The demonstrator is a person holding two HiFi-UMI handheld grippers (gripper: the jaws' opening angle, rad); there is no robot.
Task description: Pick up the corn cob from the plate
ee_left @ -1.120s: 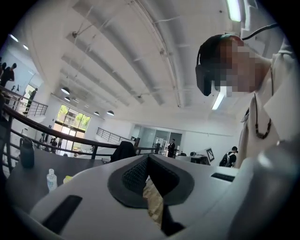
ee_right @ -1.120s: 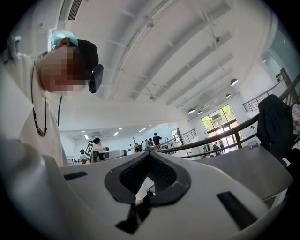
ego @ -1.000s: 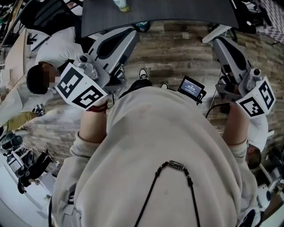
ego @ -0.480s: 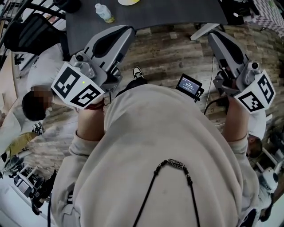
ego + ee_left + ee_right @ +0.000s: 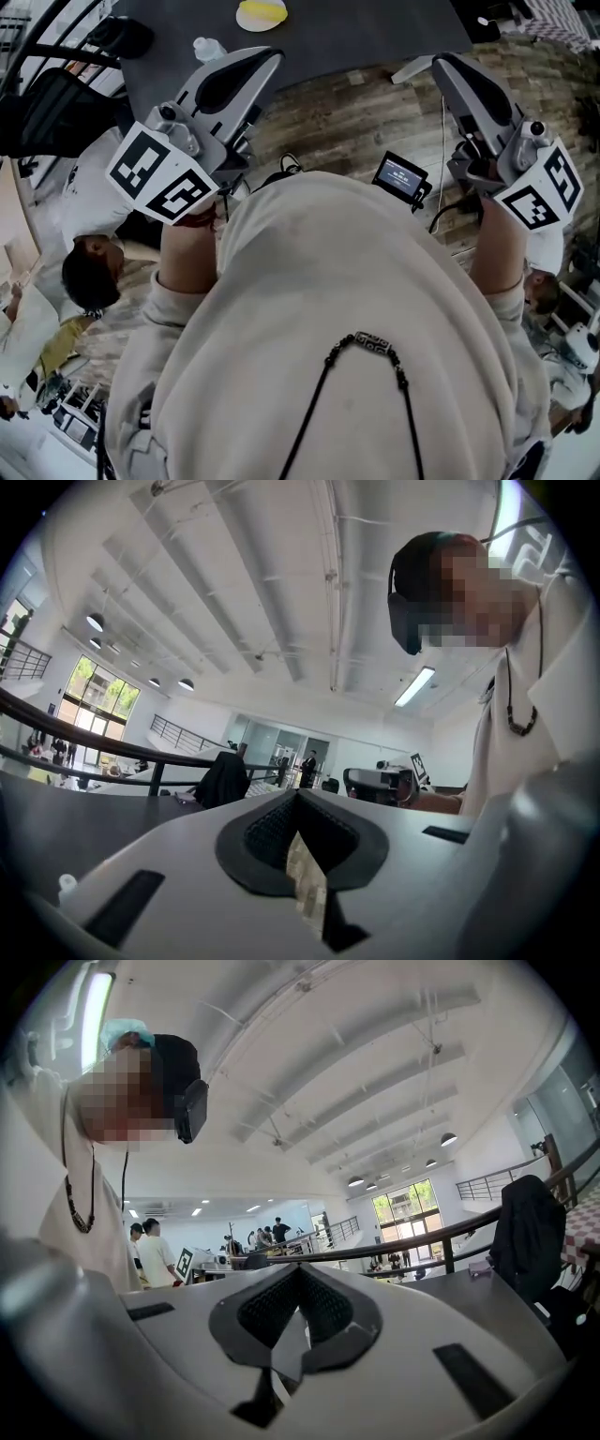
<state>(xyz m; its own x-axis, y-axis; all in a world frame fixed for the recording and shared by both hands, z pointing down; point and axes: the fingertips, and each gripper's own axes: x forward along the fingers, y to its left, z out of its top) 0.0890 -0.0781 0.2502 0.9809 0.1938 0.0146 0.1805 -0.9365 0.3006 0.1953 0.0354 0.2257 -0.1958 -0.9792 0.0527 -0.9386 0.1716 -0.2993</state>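
Resting on plate (image 5: 243, 22), corn cob (image 5: 264, 11) nearer left gripper (image 5: 271, 55) than right gripper (image 5: 424, 65).

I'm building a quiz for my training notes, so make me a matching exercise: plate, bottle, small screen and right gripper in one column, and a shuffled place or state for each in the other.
Things:
1. plate
2. bottle
3. small screen
4. right gripper

Descriptions:
A. jaws together
B. at the far edge of the dark table, with a yellow thing on it
C. lit, above the wooden floor
D. clear with a white cap

Pairs: 1-B, 2-D, 3-C, 4-A
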